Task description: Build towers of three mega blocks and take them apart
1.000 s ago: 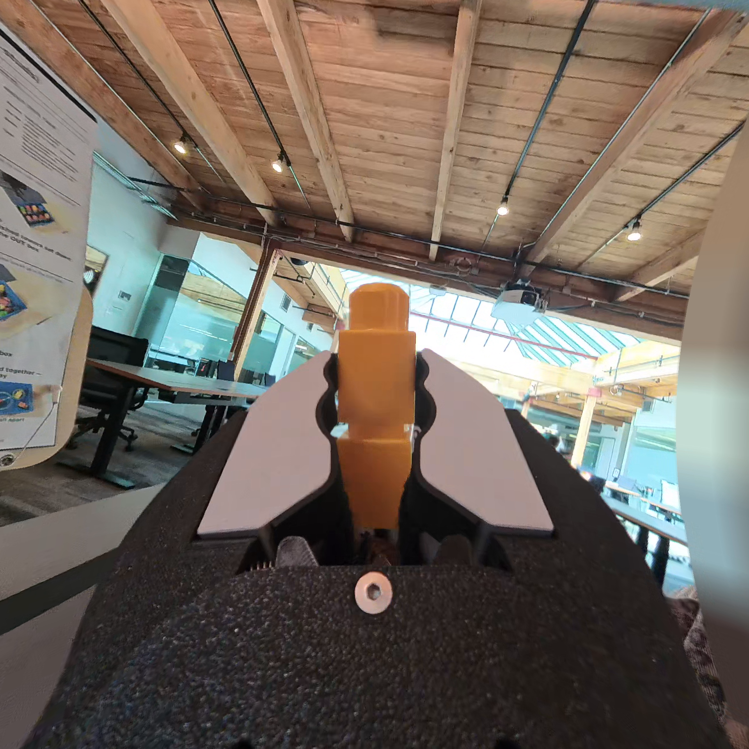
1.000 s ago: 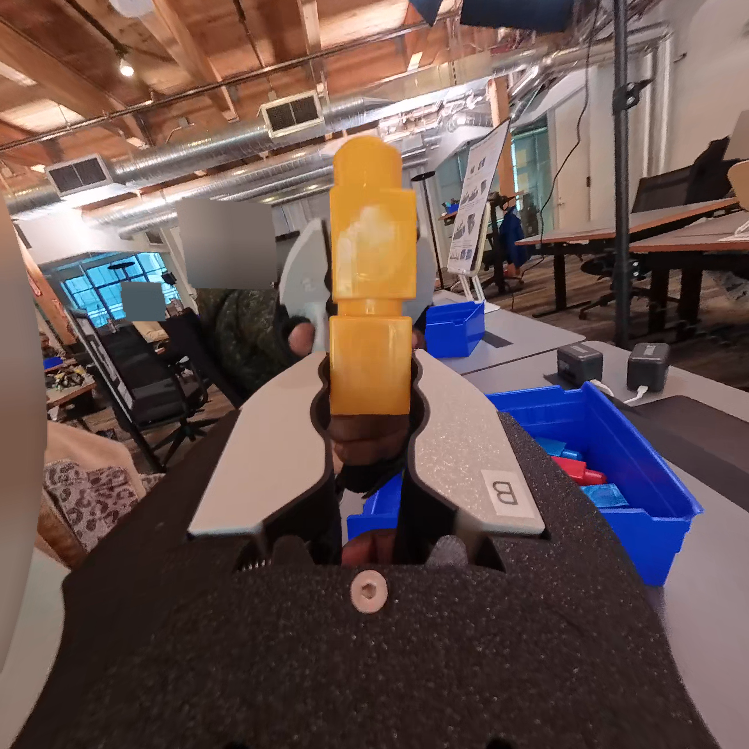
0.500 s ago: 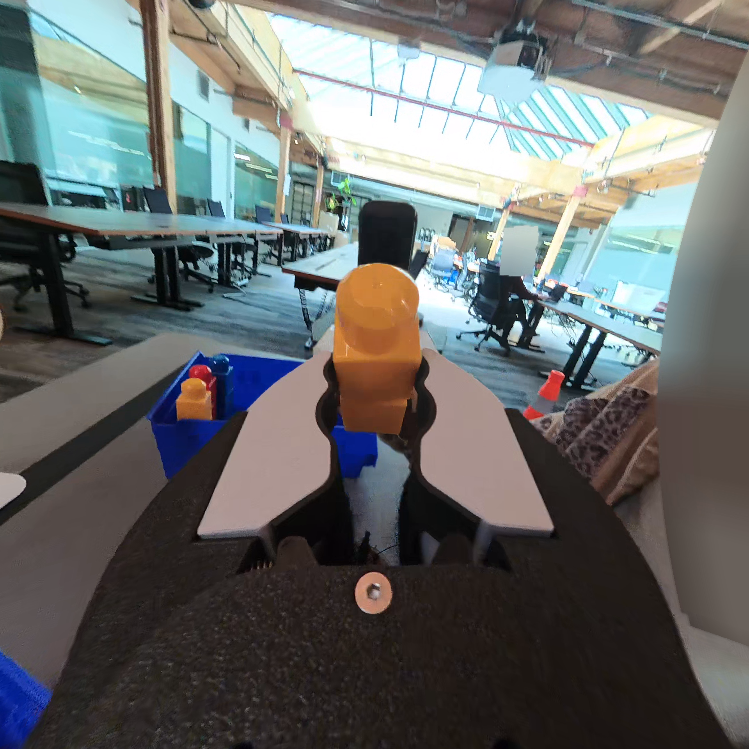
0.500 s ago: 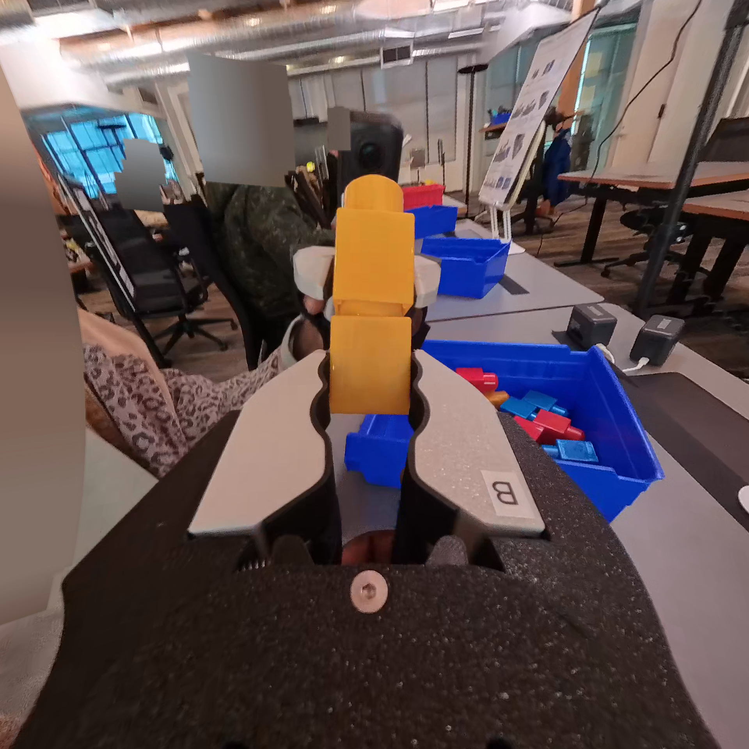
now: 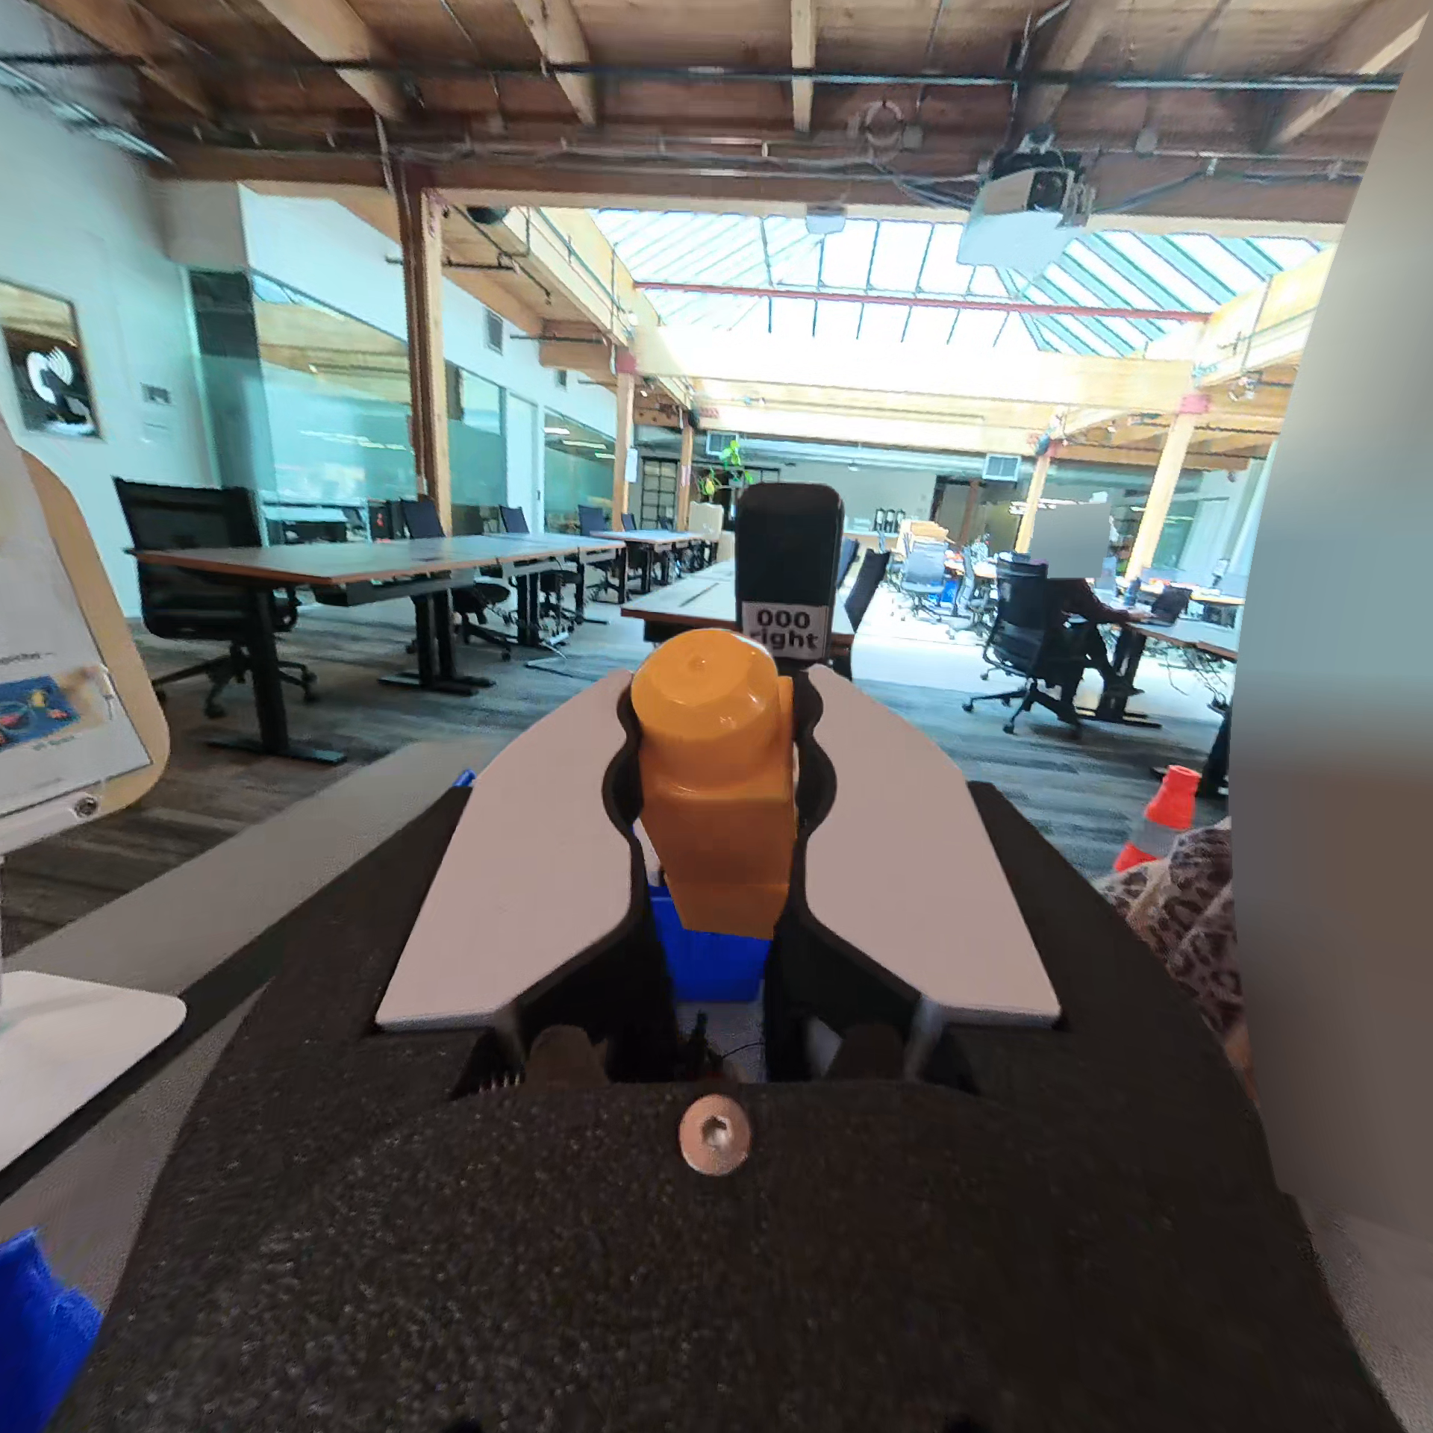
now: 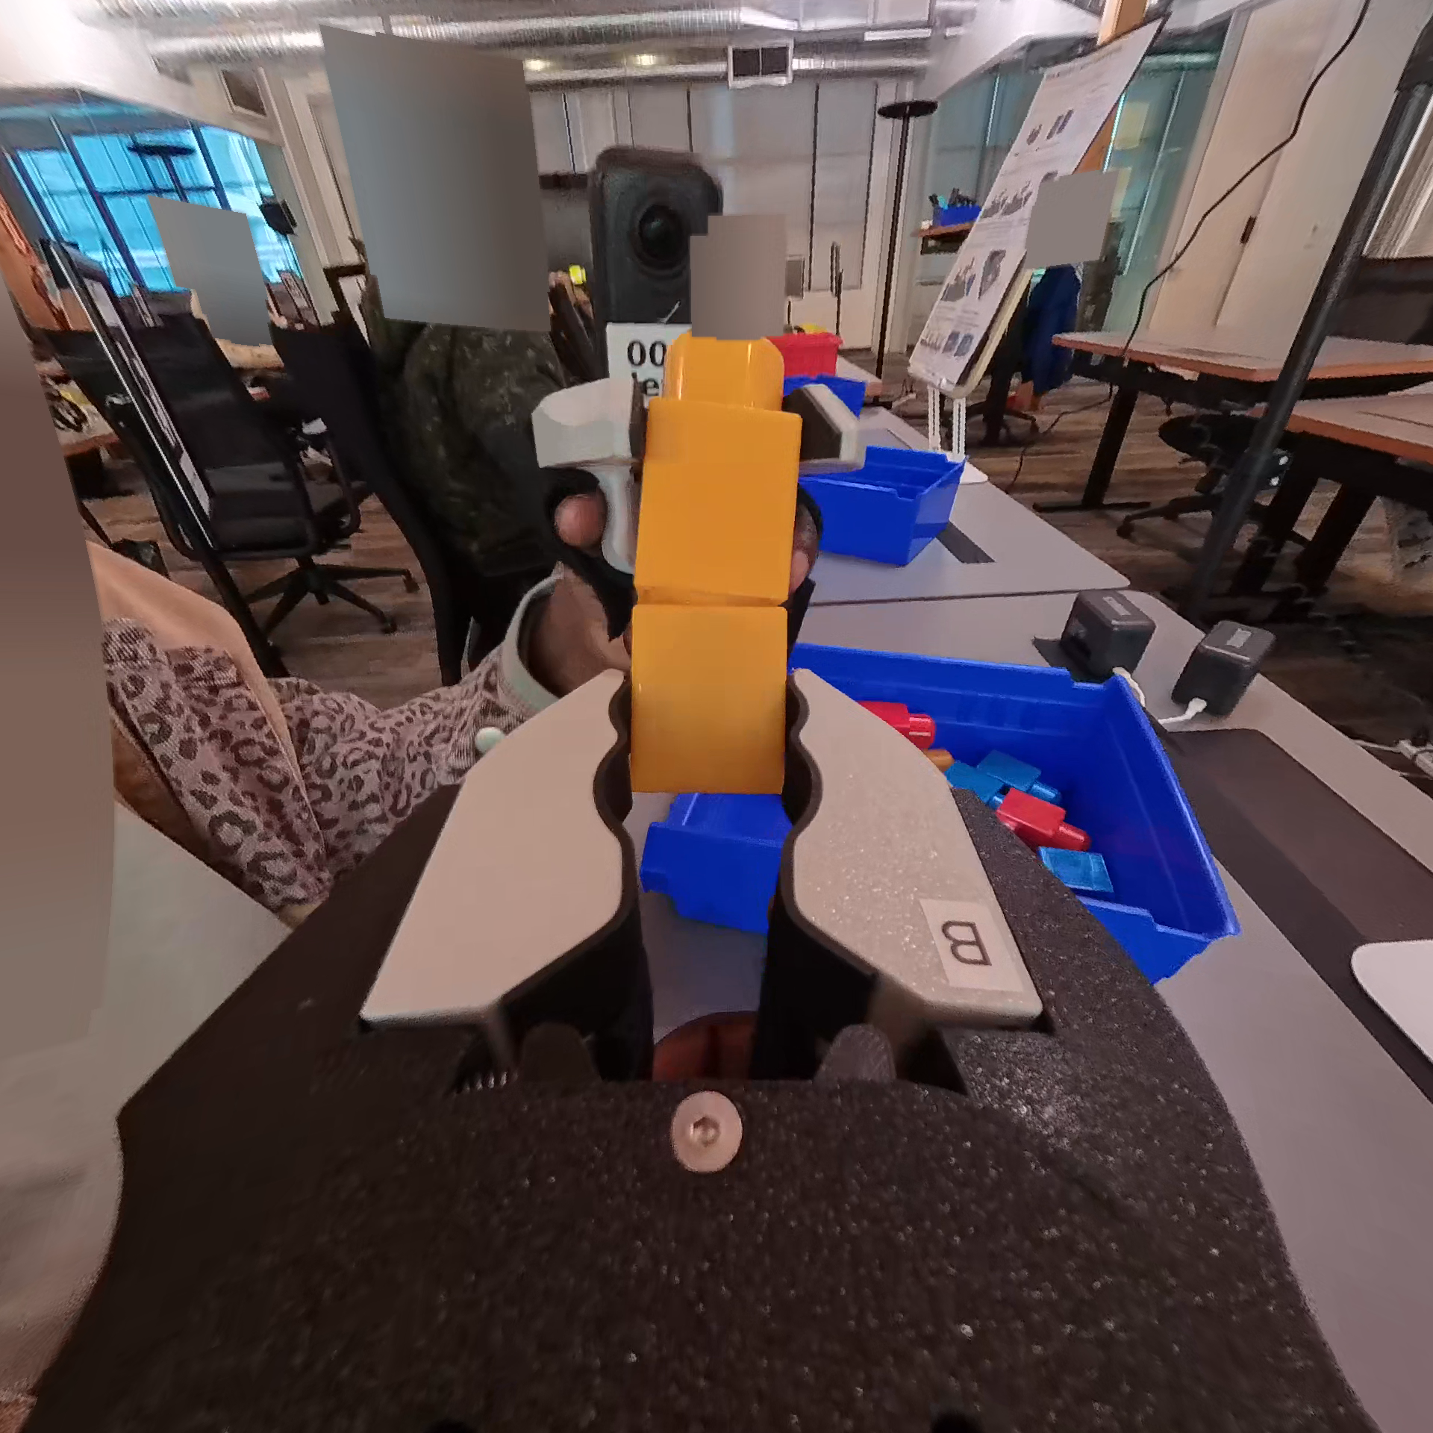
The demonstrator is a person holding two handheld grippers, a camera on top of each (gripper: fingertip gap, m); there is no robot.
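The right tool [image 6: 707, 721] is closed narrow on the lower yellow plastic mega block [image 6: 707, 698], its grey fingers [image 6: 527, 837] pressing both side faces. Stacked on that block stands a second, upper yellow plastic mega block [image 6: 717, 504] with a round stud on top; the two look pressed together, with a thin seam between them. The left tool [image 6: 698, 422], seen farther off in the right wrist view, pinches this upper block near its top, a hand [image 6: 578, 620] in a leopard-print sleeve behind it. In the left wrist view the left tool [image 5: 717, 783] is closed on the same upper block [image 5: 717, 791], which tilts slightly, stud toward the camera.

The pair of blocks is held in the air above the grey worktop [image 6: 1318, 1163]. Below and to the right sits a blue plastic bin [image 6: 1148, 775] holding loose red and blue blocks [image 6: 1031, 822]. A blue block-like piece [image 6: 713, 861] shows between the right tool's fingers, under the stack. Another blue bin [image 6: 884, 504] stands farther back on the worktop.
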